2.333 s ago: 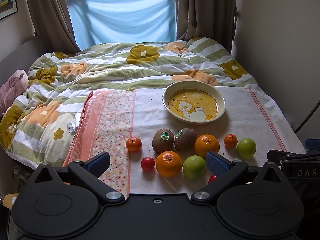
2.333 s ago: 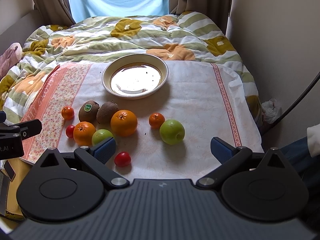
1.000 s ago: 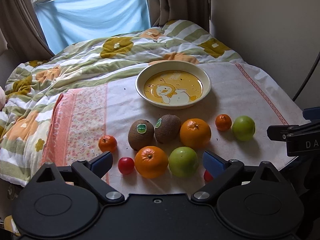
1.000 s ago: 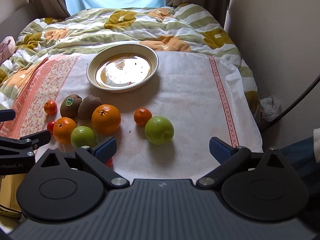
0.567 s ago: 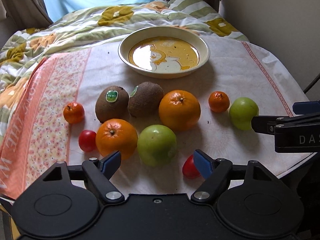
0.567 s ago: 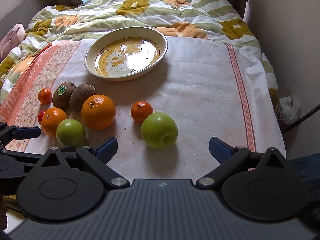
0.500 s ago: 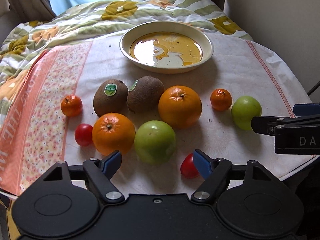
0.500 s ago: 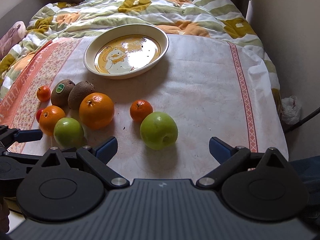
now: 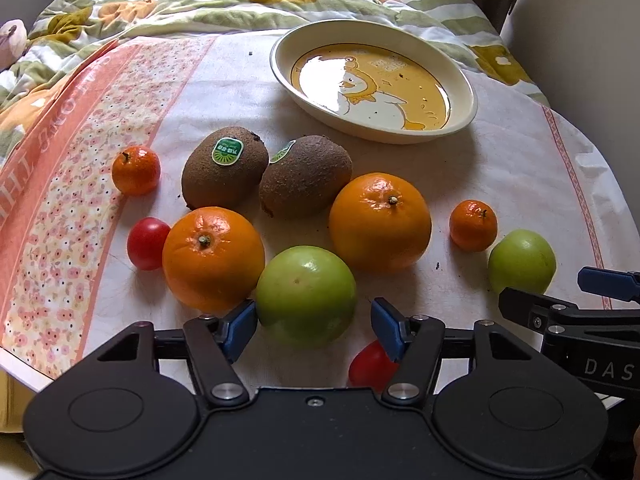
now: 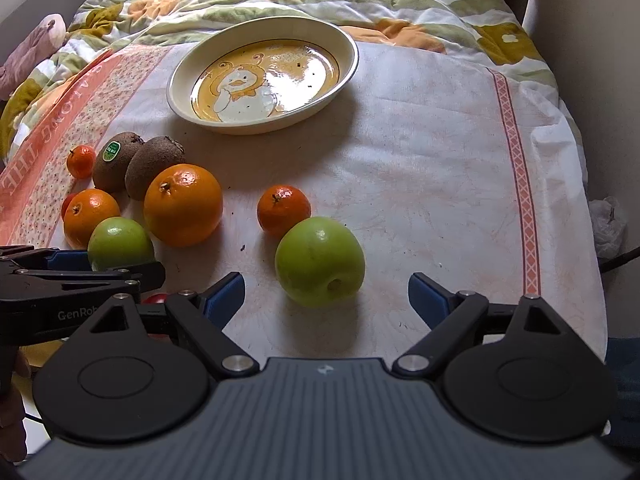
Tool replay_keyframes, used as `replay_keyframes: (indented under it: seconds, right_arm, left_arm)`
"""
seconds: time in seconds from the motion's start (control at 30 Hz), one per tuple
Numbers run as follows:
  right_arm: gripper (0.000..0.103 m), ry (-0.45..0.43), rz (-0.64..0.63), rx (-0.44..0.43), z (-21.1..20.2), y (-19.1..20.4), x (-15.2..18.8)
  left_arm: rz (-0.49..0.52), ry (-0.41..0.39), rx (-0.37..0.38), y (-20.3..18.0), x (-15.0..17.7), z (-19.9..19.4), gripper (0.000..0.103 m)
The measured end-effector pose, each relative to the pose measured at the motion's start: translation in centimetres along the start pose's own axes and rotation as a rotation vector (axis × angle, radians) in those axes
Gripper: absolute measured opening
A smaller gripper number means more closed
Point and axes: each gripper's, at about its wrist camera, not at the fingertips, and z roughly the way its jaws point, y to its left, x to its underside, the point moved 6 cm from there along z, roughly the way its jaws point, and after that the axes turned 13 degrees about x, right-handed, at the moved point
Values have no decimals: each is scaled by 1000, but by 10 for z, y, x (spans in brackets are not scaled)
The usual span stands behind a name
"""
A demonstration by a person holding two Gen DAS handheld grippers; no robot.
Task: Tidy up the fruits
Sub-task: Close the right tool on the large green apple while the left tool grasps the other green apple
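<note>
Fruit lies on a white cloth before a cream plate (image 9: 468, 114) with a yellow duck picture, which is empty. My left gripper (image 9: 314, 326) is open around the near green apple (image 9: 306, 294), its left pad beside the fruit. Around it lie two oranges (image 9: 212, 258) (image 9: 380, 226), two kiwis (image 9: 224, 168), two small tangerines (image 9: 136, 170) and two red tomatoes (image 9: 148, 242). My right gripper (image 10: 326, 294) is open, just short of the second green apple (image 10: 320, 266). A tangerine (image 10: 283, 210) sits behind that apple.
The cloth (image 10: 440, 160) covers a small table at the foot of a bed with a flowered quilt (image 9: 200, 4). A pink-patterned band (image 9: 60, 184) runs down the left. The table edge drops off at right near a wall (image 10: 600, 80).
Both grippers have moved forward and down toward the fruit. The left jaws now bracket the near green apple and have narrowed; the right gripper has come close to the other apple.
</note>
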Motion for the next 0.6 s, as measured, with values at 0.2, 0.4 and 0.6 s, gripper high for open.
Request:
replay_keyframes:
  seconds: [0.2,0.4,0.6]
  right_arm:
    - [100,7,-12,-4,9,1,-3]
    - [98,3,-13,-8,15,1,-5]
    - [80,11,-24,-26,26,3,-8]
  left_arm:
    - [-81,-4,17,9,-2,4,60]
    - [-74,-15,16,7,-2,4,58]
    - [-63,-19,13,7,1,1,58]
